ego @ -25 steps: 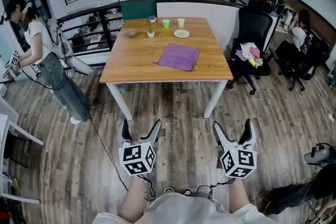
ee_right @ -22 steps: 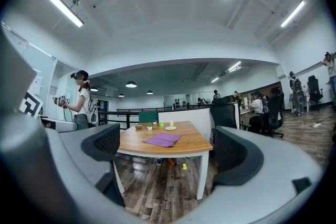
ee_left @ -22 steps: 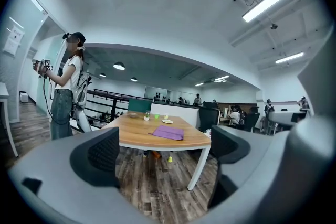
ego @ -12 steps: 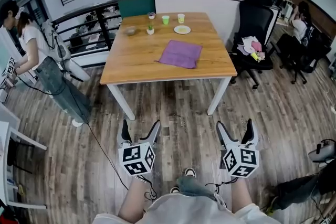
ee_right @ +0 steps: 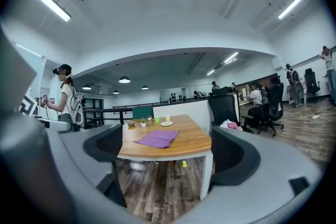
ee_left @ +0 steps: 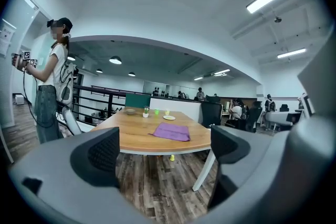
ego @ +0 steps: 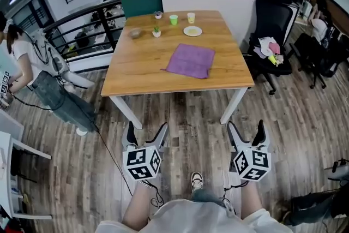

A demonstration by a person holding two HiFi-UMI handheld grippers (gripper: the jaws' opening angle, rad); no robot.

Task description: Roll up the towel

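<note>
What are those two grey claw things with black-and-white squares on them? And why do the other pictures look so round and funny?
Those are grippers: tools with two jaws. A person holds one in each hand. The head view comes from a camera on the person's head, looking down. It shows the left gripper and the right gripper above the wooden floor. The squared cubes are part of them. The two round pictures come from small cameras riding on each gripper, looking out between its jaws. Both grippers are open and hold nothing. Ahead stands a wooden table with a purple towel lying flat on it and a pale round plate further back.
</note>
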